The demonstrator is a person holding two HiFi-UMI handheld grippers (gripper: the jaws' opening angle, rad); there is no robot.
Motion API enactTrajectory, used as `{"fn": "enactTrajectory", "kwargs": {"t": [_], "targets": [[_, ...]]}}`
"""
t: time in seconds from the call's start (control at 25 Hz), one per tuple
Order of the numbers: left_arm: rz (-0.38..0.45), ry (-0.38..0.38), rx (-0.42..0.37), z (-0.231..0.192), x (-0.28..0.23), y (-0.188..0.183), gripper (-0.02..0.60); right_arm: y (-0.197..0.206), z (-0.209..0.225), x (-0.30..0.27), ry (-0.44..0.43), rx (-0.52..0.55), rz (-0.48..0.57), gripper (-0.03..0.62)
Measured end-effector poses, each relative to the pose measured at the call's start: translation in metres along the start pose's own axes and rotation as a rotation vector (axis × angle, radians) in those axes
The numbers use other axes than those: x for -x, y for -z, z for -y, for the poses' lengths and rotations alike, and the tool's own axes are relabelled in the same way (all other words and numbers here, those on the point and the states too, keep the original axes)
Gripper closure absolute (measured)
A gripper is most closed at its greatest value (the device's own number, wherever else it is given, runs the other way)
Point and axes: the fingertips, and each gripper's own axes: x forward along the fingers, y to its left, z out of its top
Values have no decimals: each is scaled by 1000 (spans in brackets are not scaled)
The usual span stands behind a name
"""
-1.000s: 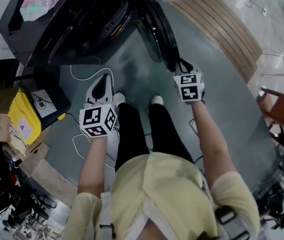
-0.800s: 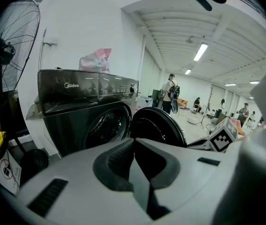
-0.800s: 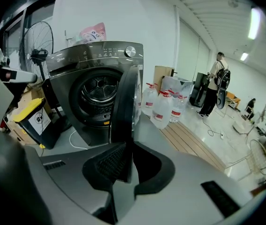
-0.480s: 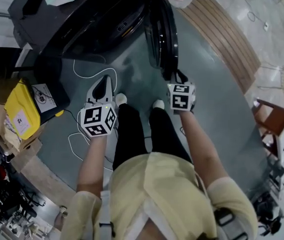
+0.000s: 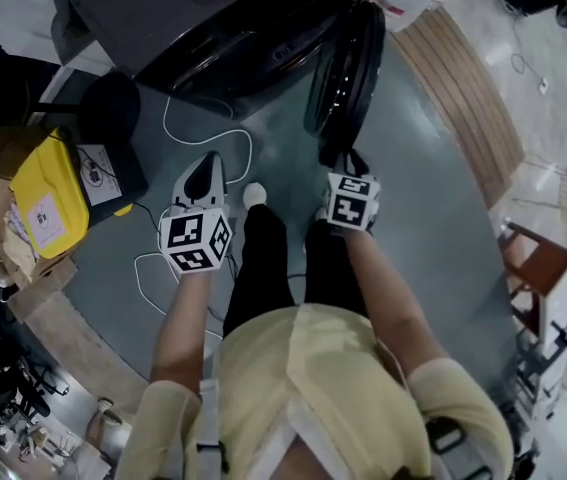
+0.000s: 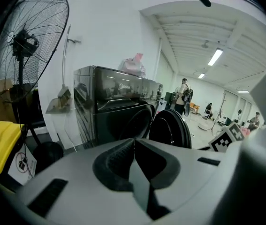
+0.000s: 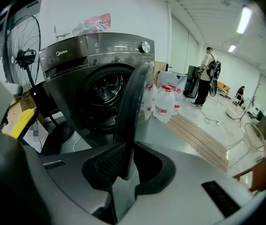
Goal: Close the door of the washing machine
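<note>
The dark front-loading washing machine point(image 5: 213, 28) stands at the top of the head view, its round door point(image 5: 348, 58) swung partly out. My right gripper point(image 5: 341, 160) is at the door's free edge. In the right gripper view the door point(image 7: 133, 97) runs edge-on down between the pads, and the right gripper point(image 7: 123, 165) is shut on it, with the drum point(image 7: 102, 95) showing behind. My left gripper point(image 5: 203, 176) hangs over the floor left of the door, touching nothing. In its own view the left gripper point(image 6: 133, 151) is shut and empty, facing the machine point(image 6: 109, 102) and door point(image 6: 172, 130).
A yellow box point(image 5: 48, 198) and a fan's base point(image 5: 113, 103) sit left of the machine, with a white cable point(image 5: 198, 133) across the floor. Water bottles point(image 7: 163, 100) and a wooden platform point(image 5: 463, 78) lie to the right. A chair point(image 5: 543, 268) stands further right.
The door has swung in toward the machine's front with my right gripper on its edge. Both grippers have shifted across the floor along with it.
</note>
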Motion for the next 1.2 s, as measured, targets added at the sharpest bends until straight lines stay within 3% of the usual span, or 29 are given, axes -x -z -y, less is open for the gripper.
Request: {"fn": "enactTrajectory", "kwargs": {"t": [0.56, 1.2], "targets": [[19, -97, 97, -91, 24, 3, 572, -32, -105, -26, -72, 6, -29, 533], [23, -170, 159, -154, 32, 9, 572, -72, -164, -59, -103, 57, 16, 528]]}}
